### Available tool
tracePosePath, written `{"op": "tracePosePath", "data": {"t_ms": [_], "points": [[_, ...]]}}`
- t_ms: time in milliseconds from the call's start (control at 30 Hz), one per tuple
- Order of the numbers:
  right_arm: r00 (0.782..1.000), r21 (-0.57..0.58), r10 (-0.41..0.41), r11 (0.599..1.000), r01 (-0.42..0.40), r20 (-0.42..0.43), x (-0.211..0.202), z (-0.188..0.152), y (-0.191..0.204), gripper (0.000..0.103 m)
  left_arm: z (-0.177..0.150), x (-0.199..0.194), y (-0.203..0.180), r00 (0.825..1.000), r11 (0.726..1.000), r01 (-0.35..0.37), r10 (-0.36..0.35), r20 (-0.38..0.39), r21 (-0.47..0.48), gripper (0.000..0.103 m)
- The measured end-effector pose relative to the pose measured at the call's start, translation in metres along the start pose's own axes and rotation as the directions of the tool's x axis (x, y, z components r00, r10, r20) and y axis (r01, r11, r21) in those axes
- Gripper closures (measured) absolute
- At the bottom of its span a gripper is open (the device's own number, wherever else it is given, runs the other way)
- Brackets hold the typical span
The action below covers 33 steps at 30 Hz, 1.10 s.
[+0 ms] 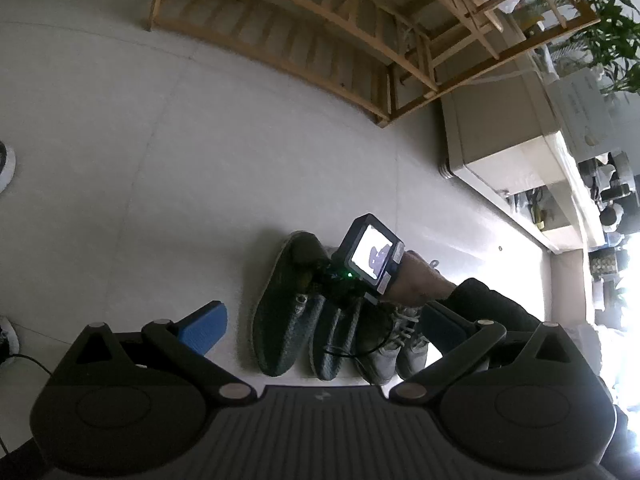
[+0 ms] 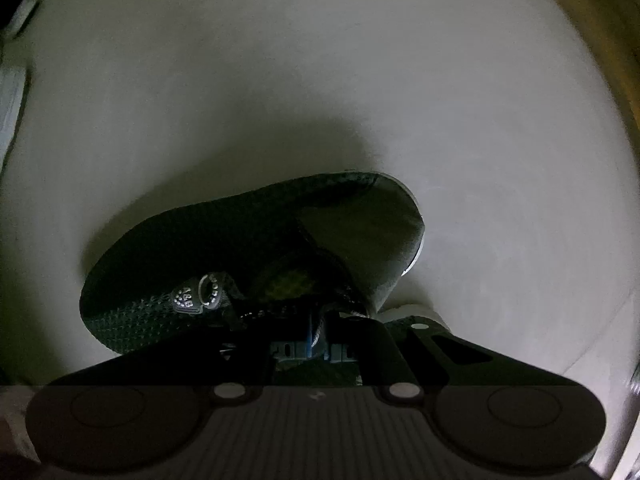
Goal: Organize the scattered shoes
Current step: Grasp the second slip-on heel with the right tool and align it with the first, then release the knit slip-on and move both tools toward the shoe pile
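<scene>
A dark knit shoe (image 2: 224, 248) fills the right wrist view. My right gripper (image 2: 316, 338) points straight down and is shut on the shoe's opening edge, with its blue pads pinching the fabric. The left wrist view shows the same dark shoe (image 1: 280, 312) on the pale floor beside its mate (image 1: 336, 340). A grey laced sneaker pair (image 1: 400, 344) lies to their right. A hand (image 1: 420, 280) holds the right gripper's screen unit (image 1: 372, 256) over the dark shoe's heel. My left gripper (image 1: 320, 326) hovers open near the shoes' toes, holding nothing.
A wooden slatted shoe rack (image 1: 320, 28) stands across the floor at the far side. A white cabinet (image 1: 500, 140) and green plants (image 1: 600, 20) are to the right. Parts of white shoes show at the left edge (image 1: 6, 164).
</scene>
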State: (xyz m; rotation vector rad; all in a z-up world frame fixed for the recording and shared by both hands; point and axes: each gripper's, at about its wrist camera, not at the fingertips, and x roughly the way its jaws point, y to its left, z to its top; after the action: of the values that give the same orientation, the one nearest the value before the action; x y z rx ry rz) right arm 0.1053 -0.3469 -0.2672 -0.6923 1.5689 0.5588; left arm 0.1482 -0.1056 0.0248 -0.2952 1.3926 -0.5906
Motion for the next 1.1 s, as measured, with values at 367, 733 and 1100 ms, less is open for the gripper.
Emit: {"op": "tracePosePath", "data": {"t_ms": [367, 733, 1100], "points": [[1.0, -0.073, -0.011, 0.997, 0.01, -0.013, 0.0, 0.001, -0.007, 0.095, 0.002, 0.01, -0.008, 1.0, 1.0, -0.004, 0.004, -0.024, 0.011, 0.0], [0.999, -0.053, -0.038, 0.998, 0.04, 0.032, -0.011, -0.007, -0.007, 0.018, 0.002, 0.015, -0.011, 0.999, 1.0, 0.001, -0.001, -0.037, 0.022, 0.0], [0.993, -0.088, -0.086, 0.992, 0.093, 0.077, -0.039, -0.015, 0.001, 0.009, 0.002, 0.015, -0.011, 1.0, 1.0, -0.01, 0.01, -0.011, 0.017, 0.0]]}}
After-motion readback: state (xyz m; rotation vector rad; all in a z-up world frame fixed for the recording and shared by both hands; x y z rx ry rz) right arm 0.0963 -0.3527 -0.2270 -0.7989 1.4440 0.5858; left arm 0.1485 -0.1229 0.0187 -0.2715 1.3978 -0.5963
